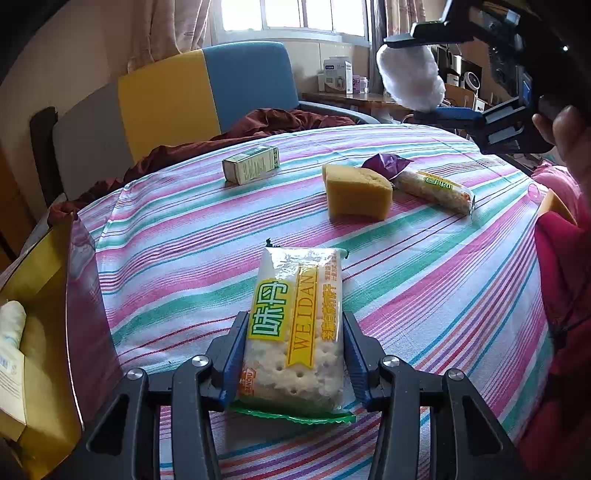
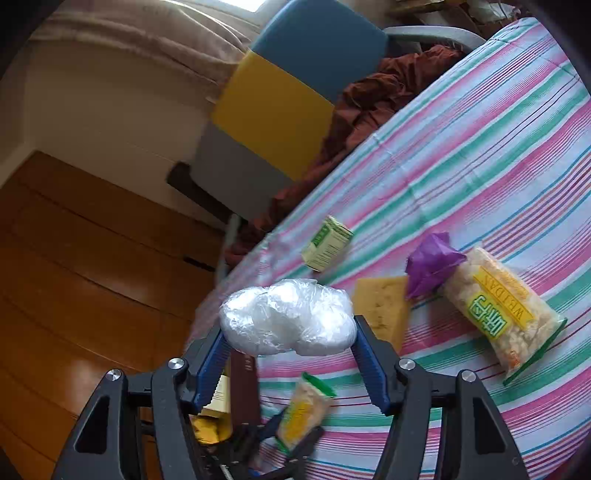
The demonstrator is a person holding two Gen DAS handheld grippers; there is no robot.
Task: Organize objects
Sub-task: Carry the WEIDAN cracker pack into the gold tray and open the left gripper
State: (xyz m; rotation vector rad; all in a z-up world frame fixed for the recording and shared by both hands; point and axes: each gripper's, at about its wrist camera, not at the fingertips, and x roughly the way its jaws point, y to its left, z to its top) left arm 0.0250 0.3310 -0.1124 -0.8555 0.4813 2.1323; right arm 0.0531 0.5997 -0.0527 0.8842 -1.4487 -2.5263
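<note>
Left hand-held gripper [image 1: 293, 354] clamping glossy cracker packet [image 1: 295, 325], right [image 2: 288, 354] squeezing crinkly plastic bundle [image 2: 288, 317] — perhaps cotton.

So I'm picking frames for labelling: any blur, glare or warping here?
Left wrist view: sharp on the cracker packet; the window is blown out, and the fisheye bows the striped tablecloth. Right wrist view: slightly soft, the small green box smeared, glare on the clear plastic bundle, dark corners.

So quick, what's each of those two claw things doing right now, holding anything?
Left gripper: jaws closed on the cracker packet.
Right gripper: jaws closed on the white plastic-wrapped bundle.
</note>
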